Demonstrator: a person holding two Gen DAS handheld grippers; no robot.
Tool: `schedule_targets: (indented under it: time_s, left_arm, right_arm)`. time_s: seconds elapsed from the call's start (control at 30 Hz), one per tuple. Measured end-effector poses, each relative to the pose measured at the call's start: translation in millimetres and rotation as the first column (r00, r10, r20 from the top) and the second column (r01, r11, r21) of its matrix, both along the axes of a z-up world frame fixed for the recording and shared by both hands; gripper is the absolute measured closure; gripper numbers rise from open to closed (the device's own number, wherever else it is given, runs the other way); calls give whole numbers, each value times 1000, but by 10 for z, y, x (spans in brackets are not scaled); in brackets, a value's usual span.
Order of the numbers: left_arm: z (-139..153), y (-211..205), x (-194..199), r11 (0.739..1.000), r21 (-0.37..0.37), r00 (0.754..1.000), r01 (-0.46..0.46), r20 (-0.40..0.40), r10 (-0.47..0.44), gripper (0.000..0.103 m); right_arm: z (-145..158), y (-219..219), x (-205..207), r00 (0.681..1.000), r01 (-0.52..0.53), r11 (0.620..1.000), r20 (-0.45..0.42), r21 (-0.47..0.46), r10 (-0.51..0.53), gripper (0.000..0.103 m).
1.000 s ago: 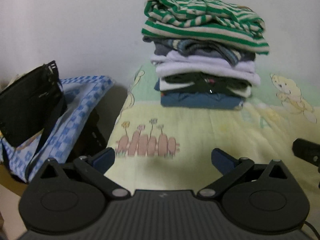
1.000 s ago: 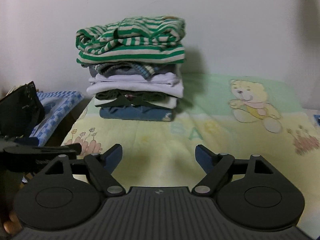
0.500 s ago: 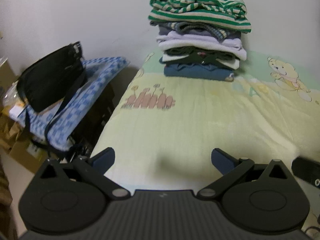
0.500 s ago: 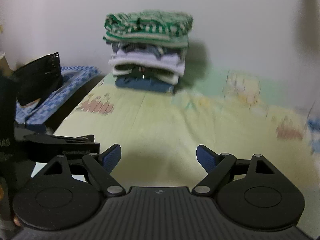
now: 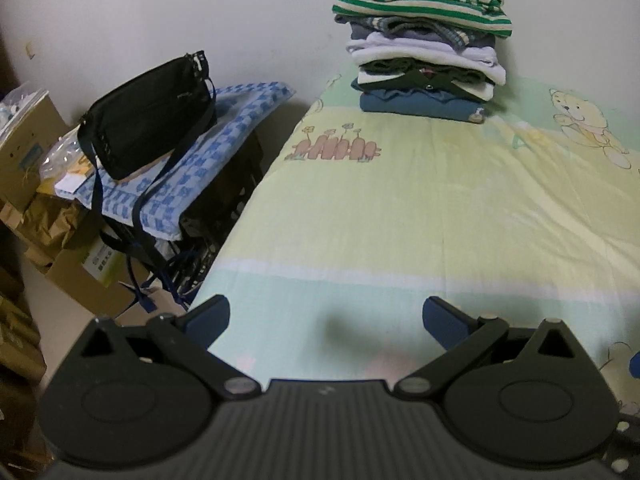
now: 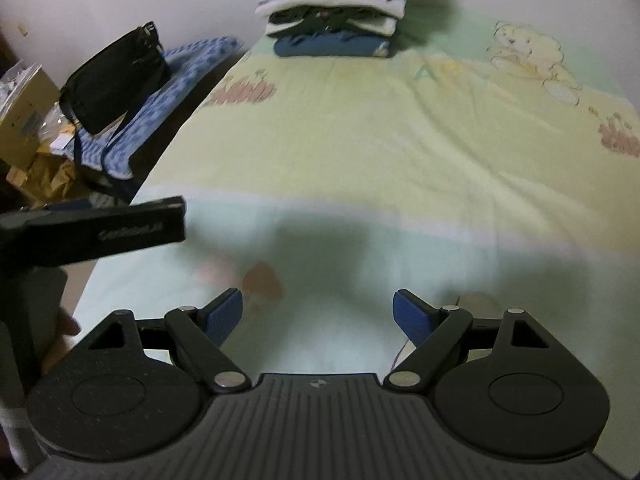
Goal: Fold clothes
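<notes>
Striped top garment: green-and-cream, it is lying on top of the stack of folded clothes (image 5: 420, 40), its upper layer looking looser and more rumpled than the flat pieces below.
Stack position: the pile is sitting at the far end of the bed (image 5: 440, 208), close against the wall (image 5: 180, 8); in the right wrist view its top is running out of the picture.
Stack build: it is standing tall on a narrow footprint, with the blue piece at the bottom and white and dark pieces between, edges not lining up evenly.
Loose clothes: none are showing on the near, bare part of the bed, so this is fitting either a pause between garments or a finished pile.
Left gripper (image 5: 326, 318): it is hovering over the near left edge of the bed, jaws spread wide and holding nothing.
Right gripper (image 6: 318, 312): it is hovering over the near middle of the bed, jaws likewise wide apart and empty.
Risk, toppling: any nudge or extra garment set off-centre is likely tipping the tall pile, since the soft mattress is giving under it.
Risk, unfolding: the rumpled striped piece is likely sliding open if brushed.
Risk, left side: the black bag (image 5: 148, 116) is resting tilted on a blue checked cloth (image 5: 192, 160) over clutter beside the bed; its strap is dangling and could be snagging a passing gripper.
</notes>
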State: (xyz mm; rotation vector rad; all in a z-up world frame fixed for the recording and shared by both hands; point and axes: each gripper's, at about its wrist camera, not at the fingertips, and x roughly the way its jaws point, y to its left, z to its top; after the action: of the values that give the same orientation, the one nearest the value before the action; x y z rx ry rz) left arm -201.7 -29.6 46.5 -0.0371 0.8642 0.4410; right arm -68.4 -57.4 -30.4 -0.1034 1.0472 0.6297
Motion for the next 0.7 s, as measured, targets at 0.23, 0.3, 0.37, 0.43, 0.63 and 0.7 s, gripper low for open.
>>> schedule_targets:
  time_s: [0.23,0.3,0.37,0.43,0.63,0.7]
  left_arm:
    - [-573,1410,735,998,-8,998,64,9,-64,0]
    - [-641,1581,826,996,-9,996,92,2,-92,0]
    - [-684,1703,888,993,-11,993,118,3,-118,0]
    - [-704,1769,938,989,-23,989,146,2,-146,0]
    - [-783,1896,1095,976,-41,976,215,-4,-216,0]
    - [-799,1897,1136,972,-41,973,230,-10,-231,1]
  right_arm:
    - [87,64,-125,999,-41,998,13,-37,42,18]
    - [71,60,-153,1000,-20,999,-16,-37,19,18]
    - [54,55,-181,999,2,999,-44,-38,-3,18]
    - [38,50,-210,997,23,999,-72,-39,-26,18]
    - [-50,25,-403,993,74,994,-86,-80,-81,18]
    - [-62,45,-444,991,106,990,-70,-89,-112,18]
